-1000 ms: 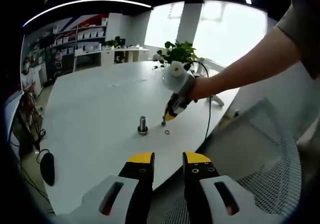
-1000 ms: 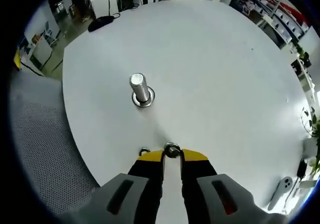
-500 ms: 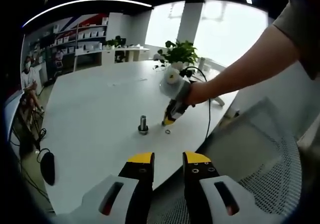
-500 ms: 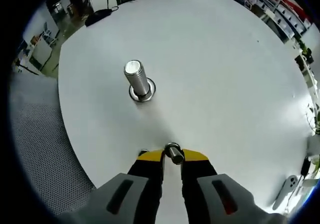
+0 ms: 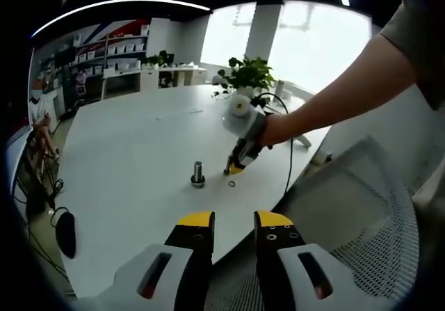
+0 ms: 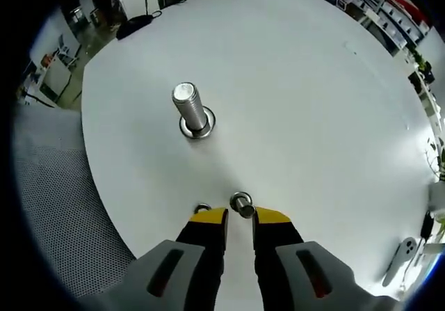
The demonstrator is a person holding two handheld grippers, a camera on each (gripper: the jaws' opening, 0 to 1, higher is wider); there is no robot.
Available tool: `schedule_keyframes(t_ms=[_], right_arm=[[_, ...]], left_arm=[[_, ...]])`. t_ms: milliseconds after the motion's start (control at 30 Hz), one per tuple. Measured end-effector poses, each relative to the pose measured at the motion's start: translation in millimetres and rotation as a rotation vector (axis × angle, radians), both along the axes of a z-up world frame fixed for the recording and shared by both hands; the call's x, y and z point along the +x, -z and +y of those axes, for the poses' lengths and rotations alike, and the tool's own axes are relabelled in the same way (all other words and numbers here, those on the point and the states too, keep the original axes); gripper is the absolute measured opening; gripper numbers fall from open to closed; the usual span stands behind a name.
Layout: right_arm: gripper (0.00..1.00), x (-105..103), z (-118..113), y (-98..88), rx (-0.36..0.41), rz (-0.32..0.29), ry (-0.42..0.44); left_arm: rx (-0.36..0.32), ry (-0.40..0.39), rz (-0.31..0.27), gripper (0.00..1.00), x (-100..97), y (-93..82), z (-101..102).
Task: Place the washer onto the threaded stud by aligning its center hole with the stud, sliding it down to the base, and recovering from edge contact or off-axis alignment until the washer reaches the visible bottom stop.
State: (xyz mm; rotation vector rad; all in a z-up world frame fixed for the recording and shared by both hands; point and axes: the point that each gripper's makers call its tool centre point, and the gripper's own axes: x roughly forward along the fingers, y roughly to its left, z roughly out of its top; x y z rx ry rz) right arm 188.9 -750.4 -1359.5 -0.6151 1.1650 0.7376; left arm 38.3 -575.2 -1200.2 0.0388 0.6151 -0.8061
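Observation:
A threaded steel stud stands upright on the round white table, with a metal ring around its foot. At the tips of my right gripper sits a small thick washer, and the narrow jaws are shut on it, a short way before the stud. In the left gripper view the stud is near the table's edge, with the right gripper just to its right, low over the table. My left gripper hangs back off the table, open and holding nothing.
A second small washer lies on the table beside my right gripper's left jaw; it is the washer on the table under that gripper. A mesh chair stands at the table's edge. A potted plant and cables sit at the far side.
The right gripper view has closed in on the stud and then held nearly still. The washer now sits slightly farther forward at the jaw tips. The left gripper has not moved.

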Motion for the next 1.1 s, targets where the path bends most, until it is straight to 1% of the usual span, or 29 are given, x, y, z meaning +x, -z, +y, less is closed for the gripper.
schedule_keyframes(t_ms=[133,267,333,500,767,833,1100], right_arm=[[0.17,-6.9,-4.1,-2.7,-0.001,0.005,0.013],[0.18,-15.2,-4.4,-0.1,-0.002,0.022,0.015],[0.18,-22.2,-1.7,0.9,-0.003,0.031,0.004],[0.20,-32.3,7.8,5.4,0.006,0.053,-0.007],[0.20,-33.6,21.5,10.5,0.012,0.061,-0.026],[0.20,-31.9,22.1,13.6,0.008,0.062,-0.033],[0.19,-31.1,21.9,14.6,-0.001,0.058,-0.050]], left_arm=[[0.000,0.003,0.001,0.21,-0.5,0.0,-0.4],[-0.003,0.007,-0.001,0.21,-0.8,-0.8,-0.9],[-0.003,0.008,-0.003,0.21,-0.7,-0.8,-1.0],[-0.004,0.002,-0.006,0.21,0.1,-1.1,0.0],[-0.001,0.001,-0.003,0.21,0.1,-0.5,0.5],[0.000,0.002,-0.002,0.21,-0.2,-0.5,0.4],[0.004,0.006,0.002,0.21,-1.0,0.6,-0.1]])
